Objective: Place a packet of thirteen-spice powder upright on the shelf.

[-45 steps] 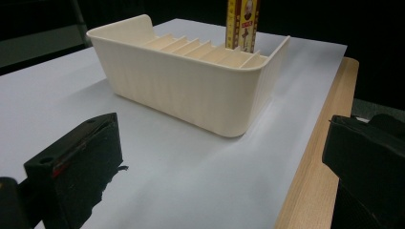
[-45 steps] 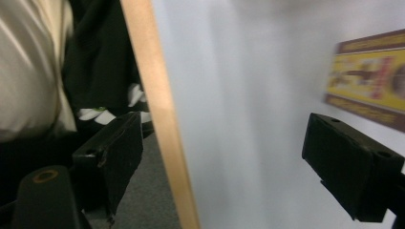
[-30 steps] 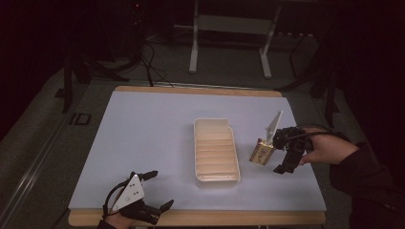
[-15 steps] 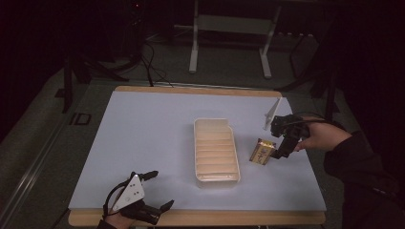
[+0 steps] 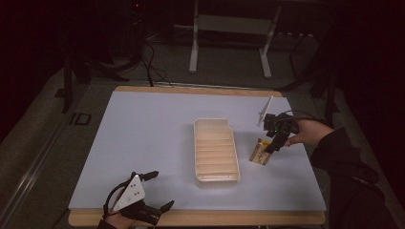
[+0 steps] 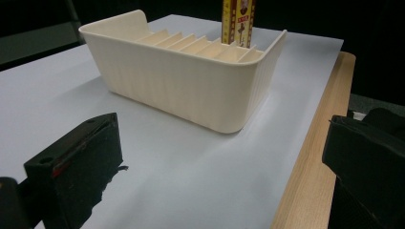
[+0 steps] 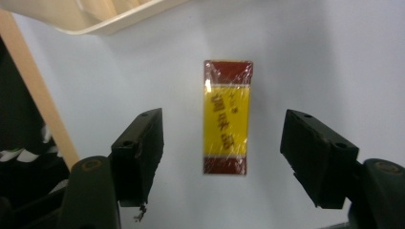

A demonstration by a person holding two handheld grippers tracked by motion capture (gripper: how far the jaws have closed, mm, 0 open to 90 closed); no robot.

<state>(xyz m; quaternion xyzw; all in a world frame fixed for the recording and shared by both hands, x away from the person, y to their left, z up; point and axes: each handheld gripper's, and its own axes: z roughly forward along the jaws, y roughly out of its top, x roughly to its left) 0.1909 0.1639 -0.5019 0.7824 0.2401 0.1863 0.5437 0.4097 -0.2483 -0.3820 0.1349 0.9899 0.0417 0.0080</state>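
in the high view a cream slotted tray (image 5: pixel 216 151) sat near the middle of the pale table (image 5: pixel 143 143). just right of it lay a small yellow and dark red packet (image 5: pixel 260 153), flat on the table. the right gripper (image 5: pixel 273 145) hung right over the packet's far right edge, held by a hand (image 5: pixel 310 133) coming in from the right, jaws pointing down and left. the left gripper (image 5: pixel 157 191) rested at the near left edge of the table, jaws spread and holding nothing.

in the left gripper view the black jaws stood wide apart with bare table between them. the tray (image 6: pixel 191 76) lay ahead and the packet (image 6: pixel 237 21) showed behind it.

in the right gripper view the packet (image 7: pixel 226 117) lay between the parted jaws, touching neither. its yellow band carried red characters too blurred to read.
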